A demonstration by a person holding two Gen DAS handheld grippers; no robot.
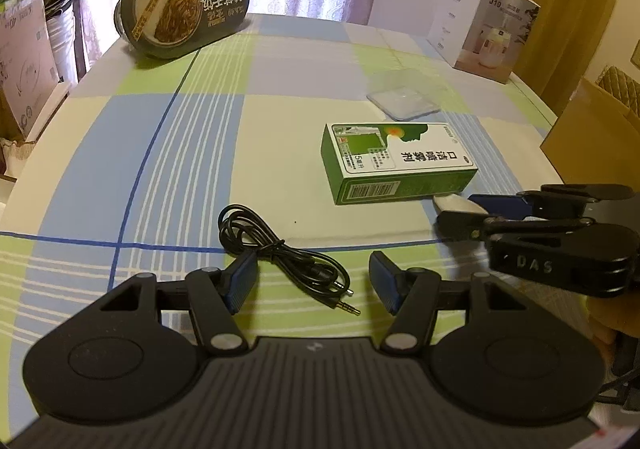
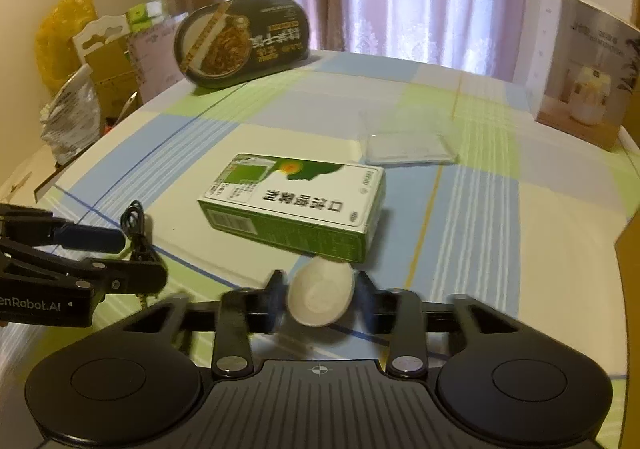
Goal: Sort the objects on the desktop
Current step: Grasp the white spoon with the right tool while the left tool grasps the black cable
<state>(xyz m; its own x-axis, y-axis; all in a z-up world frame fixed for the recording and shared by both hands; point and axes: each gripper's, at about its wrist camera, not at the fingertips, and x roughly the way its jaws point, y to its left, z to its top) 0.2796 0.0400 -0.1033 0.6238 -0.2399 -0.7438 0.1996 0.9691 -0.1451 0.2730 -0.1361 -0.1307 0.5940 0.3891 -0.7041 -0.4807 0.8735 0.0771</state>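
A coiled black audio cable (image 1: pixel 280 261) lies on the checked tablecloth between the fingers of my left gripper (image 1: pixel 312 277), which is open around it without touching it. My right gripper (image 2: pixel 320 285) is shut on a small white oval object (image 2: pixel 320 297), just in front of a green and white medicine box (image 2: pixel 296 205) lying flat. In the left wrist view the right gripper (image 1: pixel 452 211) comes in from the right, its tips by the green box (image 1: pixel 396 165). The left gripper (image 2: pixel 132 257) shows at the left of the right wrist view, over the cable (image 2: pixel 136 225).
A clear plastic container (image 1: pixel 404 97) sits beyond the green box. A dark instant-noodle bowl (image 1: pixel 184 5) leans at the far left of the table, and a white product carton (image 1: pixel 484 21) stands at the far right. Cardboard (image 1: pixel 592 129) borders the right edge.
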